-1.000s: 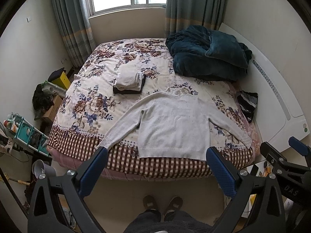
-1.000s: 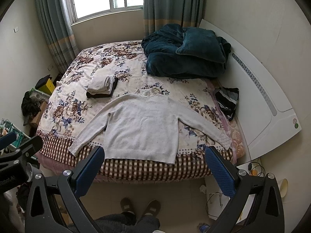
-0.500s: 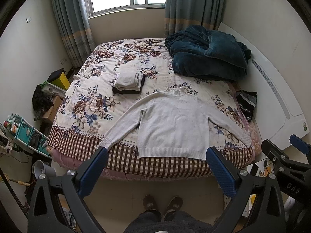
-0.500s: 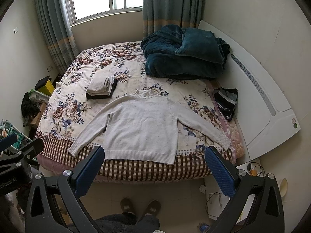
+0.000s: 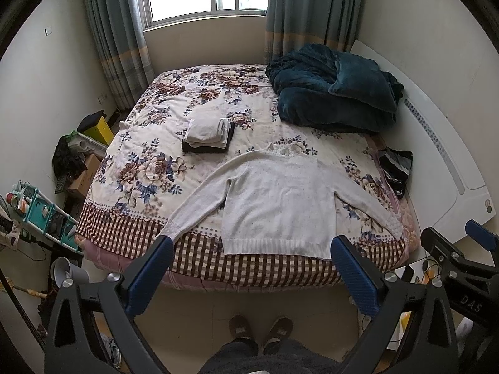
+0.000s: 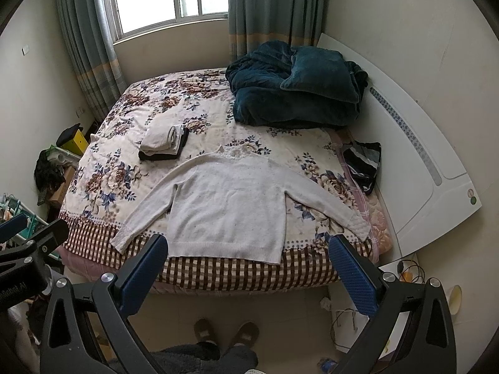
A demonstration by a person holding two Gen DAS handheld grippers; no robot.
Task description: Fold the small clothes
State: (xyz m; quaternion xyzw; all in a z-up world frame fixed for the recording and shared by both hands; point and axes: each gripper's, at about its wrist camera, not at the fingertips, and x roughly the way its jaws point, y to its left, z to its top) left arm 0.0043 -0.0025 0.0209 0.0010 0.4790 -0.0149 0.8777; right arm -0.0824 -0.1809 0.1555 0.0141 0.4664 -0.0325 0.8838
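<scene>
A pale grey long-sleeved sweater [image 5: 280,202] [image 6: 230,205] lies flat on the floral bed, sleeves spread, its hem at the near checked edge. Beyond it to the left sits a small pile of folded clothes [image 5: 209,135] [image 6: 163,141], light pieces on a dark one. My left gripper [image 5: 251,265] hangs open above the floor in front of the bed, holding nothing. Wide open too, my right gripper [image 6: 249,265] is held high before the bed's edge and is empty. Both are well short of the sweater.
A dark teal blanket [image 5: 336,93] is heaped at the far right of the bed [image 5: 149,187]. A striped garment [image 5: 394,168] lies by the white headboard [image 5: 452,168]. Clutter and a teal rack [image 5: 40,212] fill the left floor. A person's slippered feet [image 5: 260,330] stand below.
Both views have crept slightly closer to the bed. The sweater and the folded pile have not moved, and both grippers stay open.
</scene>
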